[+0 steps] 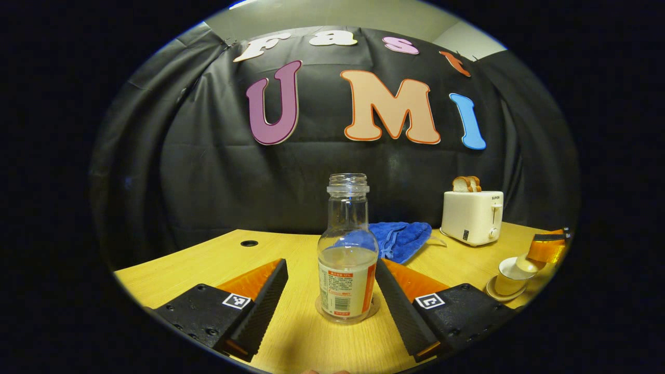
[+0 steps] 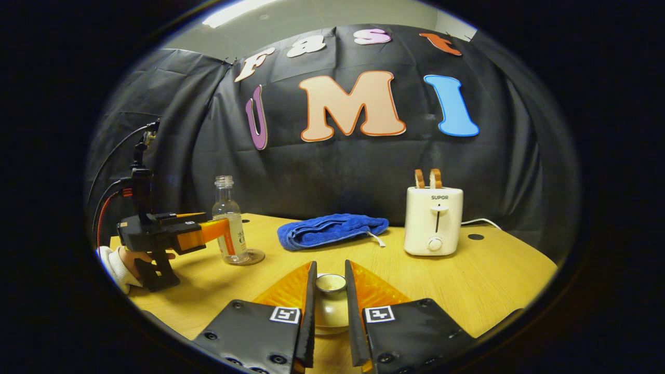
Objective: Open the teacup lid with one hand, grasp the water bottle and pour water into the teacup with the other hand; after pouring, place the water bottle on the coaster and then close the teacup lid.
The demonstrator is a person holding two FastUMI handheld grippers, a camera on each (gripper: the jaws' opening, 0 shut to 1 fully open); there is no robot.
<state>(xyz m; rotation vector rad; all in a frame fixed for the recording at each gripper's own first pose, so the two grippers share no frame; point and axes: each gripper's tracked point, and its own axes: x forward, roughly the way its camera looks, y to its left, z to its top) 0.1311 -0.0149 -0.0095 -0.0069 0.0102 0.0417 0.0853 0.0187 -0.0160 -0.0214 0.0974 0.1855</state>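
Your right tool [image 2: 330, 291] straddles the lid [image 2: 331, 283] of the teacup [image 2: 331, 311], a finger close on each side of the knob. Whether both press on it cannot be told, so confirm grip before moving. The teacup stands upright on its saucer, directly ahead of this tool, on the near part of the bench [image 2: 467, 280].

Your left tool [image 1: 332, 291] is released, fingers spread wide on either side of the bottle [image 1: 347, 259] with clear gaps. The bottle stands upright on the coaster [image 1: 372, 311], uncapped, part full, long axis vertical.

Judgement: the bottle appears already placed. The lid step falls to the right tool, which is nearer. Farther back lie a towel [image 2: 332, 229] and a toaster [image 2: 433, 221].
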